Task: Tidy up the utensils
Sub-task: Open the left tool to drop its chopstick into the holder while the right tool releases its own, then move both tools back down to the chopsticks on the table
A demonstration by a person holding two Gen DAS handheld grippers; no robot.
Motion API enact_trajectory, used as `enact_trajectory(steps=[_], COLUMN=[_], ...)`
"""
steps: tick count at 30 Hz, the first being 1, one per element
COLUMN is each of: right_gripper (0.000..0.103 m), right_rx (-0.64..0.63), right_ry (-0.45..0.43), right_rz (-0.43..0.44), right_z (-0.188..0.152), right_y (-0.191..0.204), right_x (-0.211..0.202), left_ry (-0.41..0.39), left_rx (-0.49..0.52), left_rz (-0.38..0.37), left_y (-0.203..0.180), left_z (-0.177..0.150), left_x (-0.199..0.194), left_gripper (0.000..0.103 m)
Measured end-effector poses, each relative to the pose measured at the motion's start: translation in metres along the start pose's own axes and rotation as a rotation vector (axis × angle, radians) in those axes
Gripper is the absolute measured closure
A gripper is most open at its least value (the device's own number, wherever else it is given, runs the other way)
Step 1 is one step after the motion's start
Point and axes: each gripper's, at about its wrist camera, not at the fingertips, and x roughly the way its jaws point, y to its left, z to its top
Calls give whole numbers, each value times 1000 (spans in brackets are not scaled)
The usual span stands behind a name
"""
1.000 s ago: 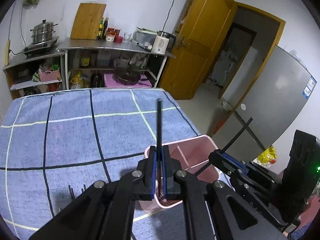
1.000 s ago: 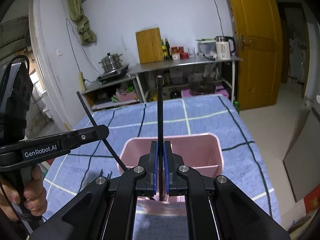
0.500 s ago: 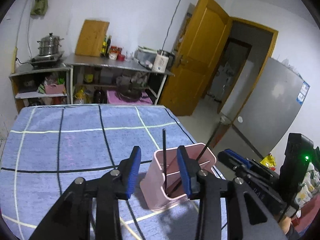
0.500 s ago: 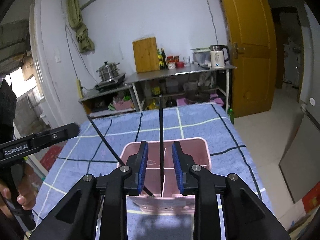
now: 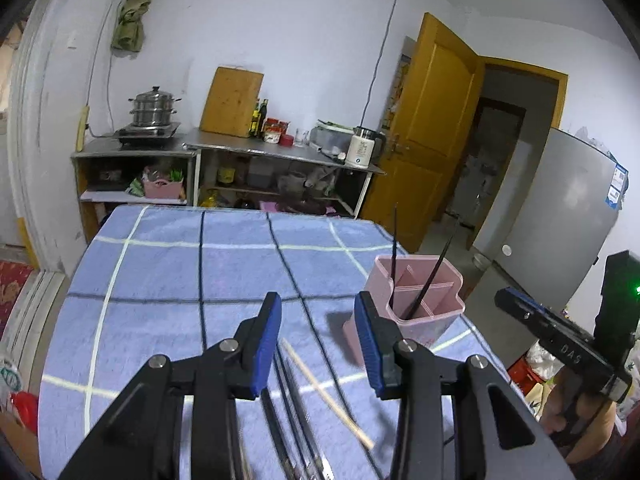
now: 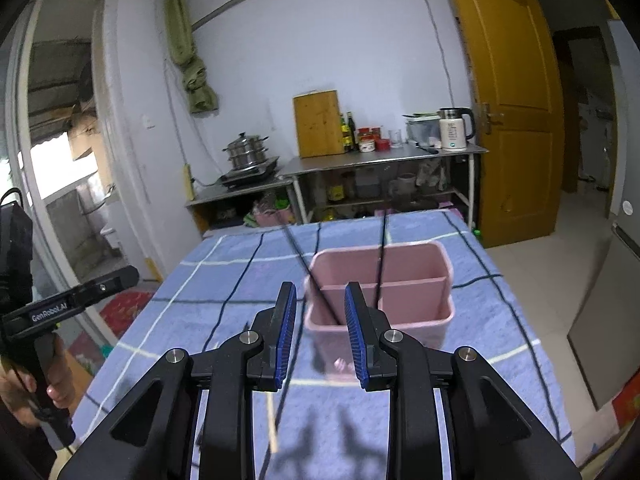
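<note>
A pink divided holder (image 5: 424, 304) stands on the blue checked tablecloth (image 5: 192, 280), near its right edge; it also shows in the right wrist view (image 6: 400, 300). Two black chopsticks (image 5: 394, 256) stand in it, leaning apart (image 6: 380, 264). My left gripper (image 5: 318, 340) is open and empty, left of and behind the holder. Under it lie a wooden chopstick (image 5: 324, 392) and several dark utensils (image 5: 292, 420). My right gripper (image 6: 320, 332) is open and empty, just short of the holder. A wooden chopstick (image 6: 272, 420) lies below it.
The table's right edge drops to the floor beside a grey fridge (image 5: 560, 232). Shelves with a steamer pot (image 5: 154, 106), a cutting board (image 5: 232, 102) and a kettle (image 5: 362, 146) stand beyond the far edge. An orange door (image 6: 516, 112) stands open.
Both grippers opened and let go of their black chopsticks, which now stand in the pink holder. Both grippers then drew back from the holder; the left one shifted left over the loose utensils.
</note>
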Motion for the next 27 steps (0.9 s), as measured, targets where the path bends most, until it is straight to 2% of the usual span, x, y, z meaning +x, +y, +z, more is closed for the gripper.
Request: enact_trajectory(steps=[9, 13, 18, 22, 27], right_gripper=[77, 77, 77, 82, 82], right_rx=[-20, -17, -24, -32, -33], right_ry=[86, 123, 165, 205, 247], right_rz=[56, 79, 105, 123, 138], right_z=[-36, -47, -57, -66, -77], right_y=[25, 31, 40, 49, 57], right_x=[15, 27, 45, 60, 79], left_ry=[85, 122, 166, 204, 252], left_rx=[-36, -53, -77, -99, -93], left_rz=[60, 75, 95, 104, 120], left_y=[28, 38, 52, 62, 70], left_z=[-52, -71, -88, -97, -102], left_x=[2, 7, 18, 33, 56], left_gripper=[64, 71, 74, 78, 80])
